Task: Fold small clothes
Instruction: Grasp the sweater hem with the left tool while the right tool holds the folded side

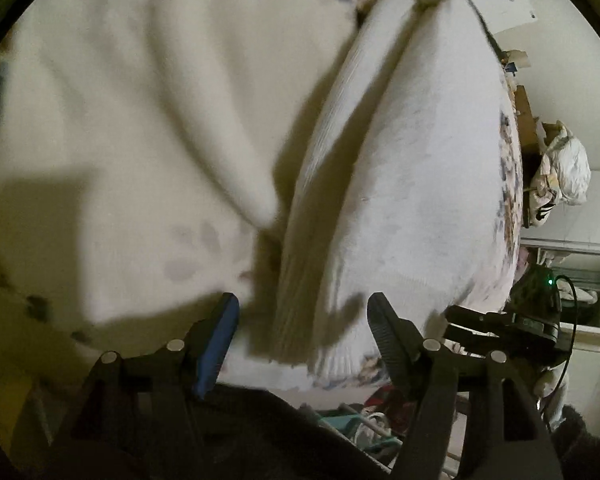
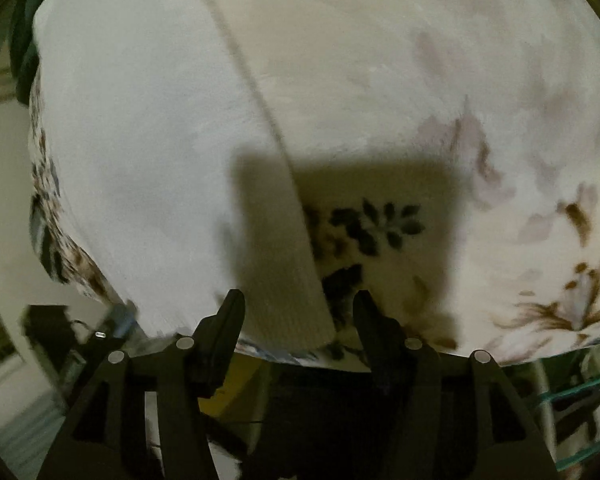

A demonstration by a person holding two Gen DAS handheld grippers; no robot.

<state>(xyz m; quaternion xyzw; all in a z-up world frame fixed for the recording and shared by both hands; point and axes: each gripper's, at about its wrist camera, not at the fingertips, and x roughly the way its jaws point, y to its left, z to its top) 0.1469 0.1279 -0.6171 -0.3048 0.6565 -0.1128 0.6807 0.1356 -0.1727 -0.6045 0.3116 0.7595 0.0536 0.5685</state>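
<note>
Where the white sweater lies spread on the flower-printed bedspread, its ribbed hem reaches the near edge of the bed, and a long ribbed sleeve runs along its left side. From the right wrist view the same sweater fills the left half of the picture, its ribbed band ending just ahead of the gripper, with dark leaf prints of the bedspread showing beside it. The left gripper hangs over the hem with its fingers apart and nothing between them (one finger carries a blue pad). The right gripper is likewise spread wide and empty, hovering at the bed's edge. Beyond the bed, at the right of the left wrist view, a white bundle sits against the wall.
</note>
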